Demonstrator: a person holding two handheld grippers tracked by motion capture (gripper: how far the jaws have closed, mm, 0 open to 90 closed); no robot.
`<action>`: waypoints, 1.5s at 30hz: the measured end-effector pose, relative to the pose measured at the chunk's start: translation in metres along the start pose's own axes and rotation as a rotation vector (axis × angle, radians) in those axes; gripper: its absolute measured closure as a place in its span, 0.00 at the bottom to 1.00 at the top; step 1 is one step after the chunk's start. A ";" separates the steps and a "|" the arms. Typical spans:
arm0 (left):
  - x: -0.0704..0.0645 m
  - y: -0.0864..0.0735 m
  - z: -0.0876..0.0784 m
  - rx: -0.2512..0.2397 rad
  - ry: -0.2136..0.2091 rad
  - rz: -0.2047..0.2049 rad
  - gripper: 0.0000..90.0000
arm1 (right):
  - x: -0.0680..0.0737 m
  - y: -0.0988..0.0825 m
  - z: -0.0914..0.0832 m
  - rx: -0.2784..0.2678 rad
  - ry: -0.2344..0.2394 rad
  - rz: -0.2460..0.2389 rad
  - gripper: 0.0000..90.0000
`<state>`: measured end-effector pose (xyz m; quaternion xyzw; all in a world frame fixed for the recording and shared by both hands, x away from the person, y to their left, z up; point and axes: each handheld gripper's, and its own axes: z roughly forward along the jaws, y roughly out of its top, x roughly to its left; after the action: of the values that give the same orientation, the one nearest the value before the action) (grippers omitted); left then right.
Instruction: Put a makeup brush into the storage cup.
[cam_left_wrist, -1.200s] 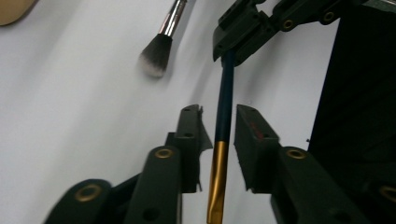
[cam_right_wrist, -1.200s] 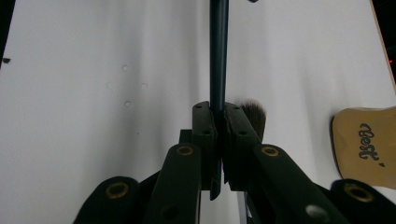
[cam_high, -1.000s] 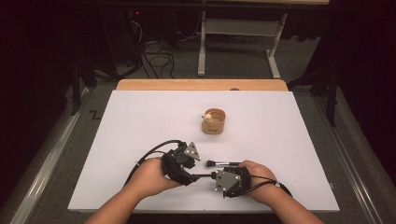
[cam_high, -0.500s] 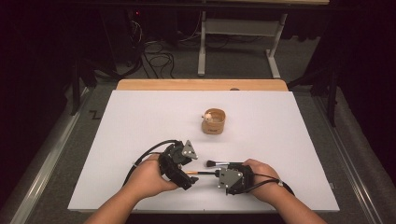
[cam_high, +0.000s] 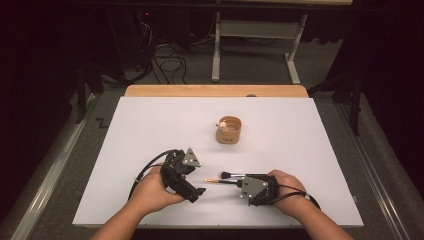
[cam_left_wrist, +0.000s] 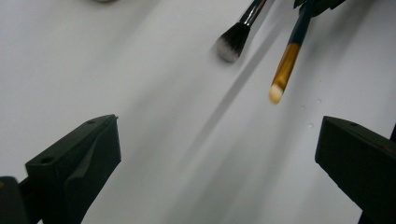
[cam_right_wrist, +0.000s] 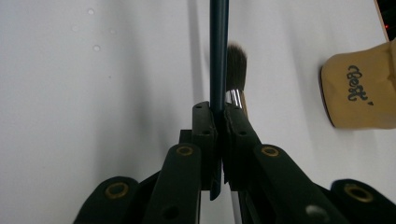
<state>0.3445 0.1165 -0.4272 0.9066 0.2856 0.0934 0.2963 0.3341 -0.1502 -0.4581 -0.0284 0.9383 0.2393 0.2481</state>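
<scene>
Jaws of the left gripper (cam_high: 196, 186) have just been opening, nothing between them. Right gripper (cam_high: 239, 179) pinches the thin brush (cam_high: 216, 180) above the worktop (cam_high: 150, 125); hold tight, carry it slowly to the cup (cam_high: 229, 131).

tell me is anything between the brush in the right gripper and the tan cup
Nothing visible. The right gripper is shut on the thin brush; only bare white table separates it from the tan cup.

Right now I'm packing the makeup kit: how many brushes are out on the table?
2. A thin gold-tipped brush clamped in the right hand-held gripper, and a fluffy dark-bristled brush beside it. The cup may hide more.
</scene>
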 end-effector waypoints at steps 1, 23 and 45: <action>0.001 -0.003 0.000 -0.007 0.002 -0.009 0.01 | -0.001 -0.001 -0.001 0.001 -0.002 0.001 0.96; 0.027 -0.057 0.003 -0.215 0.106 -0.185 0.02 | -0.006 -0.026 -0.010 -0.034 -0.049 0.153 0.96; 0.028 -0.080 0.004 -0.379 0.119 -0.243 0.05 | -0.007 -0.054 -0.014 -0.191 -0.144 0.419 0.96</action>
<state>0.3319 0.1838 -0.4777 0.7865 0.3871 0.1623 0.4531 0.3434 -0.2045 -0.4675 0.1606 0.8768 0.3746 0.2553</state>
